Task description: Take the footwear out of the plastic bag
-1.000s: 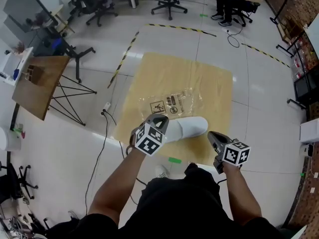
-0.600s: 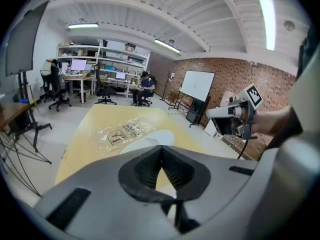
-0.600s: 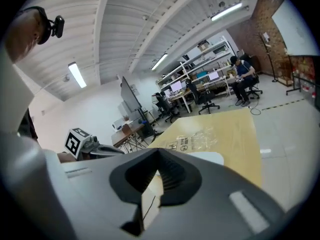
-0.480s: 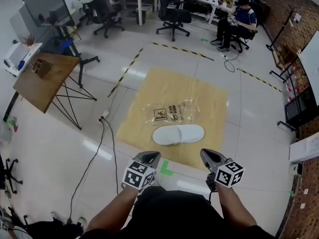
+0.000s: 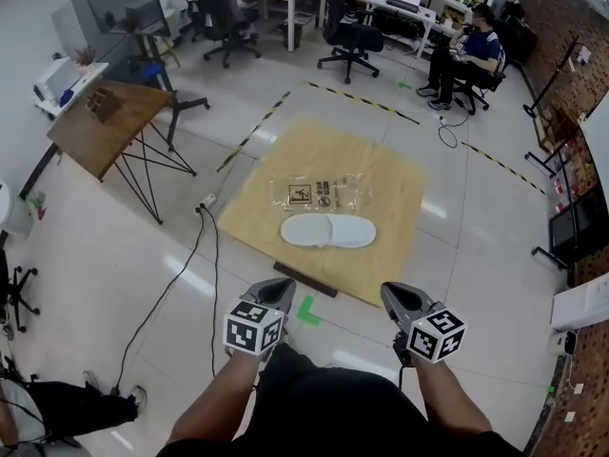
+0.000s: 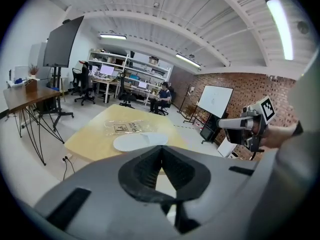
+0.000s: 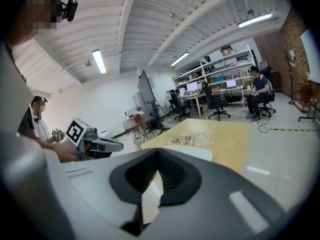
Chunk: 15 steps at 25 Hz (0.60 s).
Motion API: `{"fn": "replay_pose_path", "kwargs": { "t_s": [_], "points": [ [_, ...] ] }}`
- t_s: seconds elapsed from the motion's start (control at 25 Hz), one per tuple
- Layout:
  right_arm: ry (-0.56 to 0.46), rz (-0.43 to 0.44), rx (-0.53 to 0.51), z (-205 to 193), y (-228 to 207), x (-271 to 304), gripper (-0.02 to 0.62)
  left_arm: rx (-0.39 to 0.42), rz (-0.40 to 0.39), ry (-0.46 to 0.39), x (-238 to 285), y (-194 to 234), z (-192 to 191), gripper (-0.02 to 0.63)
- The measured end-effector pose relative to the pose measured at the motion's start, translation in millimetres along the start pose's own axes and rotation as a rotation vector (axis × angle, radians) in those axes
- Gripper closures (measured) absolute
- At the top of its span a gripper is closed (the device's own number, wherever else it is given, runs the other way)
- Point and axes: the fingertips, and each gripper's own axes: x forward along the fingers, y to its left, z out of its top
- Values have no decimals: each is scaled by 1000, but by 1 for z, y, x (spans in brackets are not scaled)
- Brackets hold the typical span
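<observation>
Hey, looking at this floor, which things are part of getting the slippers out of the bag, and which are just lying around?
Part of the job:
white slippers
clear plastic bag
wooden board under both

Just lying about:
wooden table
floor cable
green tape mark
office chair

Black top [image 5: 333, 403]; grey left tool [image 5: 275, 287], right tool [image 5: 391, 292].

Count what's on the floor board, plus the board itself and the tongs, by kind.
White slippers: 2, lying overlapped, outside the bag
Plastic bag: 1
Wooden board: 1
Tongs: 2, left tongs and right tongs, both shut, holding nothing
Total: 6
</observation>
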Motion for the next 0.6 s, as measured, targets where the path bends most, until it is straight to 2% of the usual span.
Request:
{"fn": "replay_pose_path", "kwargs": {
  "t_s": [0.28,0.6],
  "points": [
    [-13,27,-8,-30,5,-46,595,39,30,-31,-23,-70,-26,598],
    [-45,53,-17,-44,9,-79,595,37,82,-59,-43,-102,-36,598]
  ]
}}
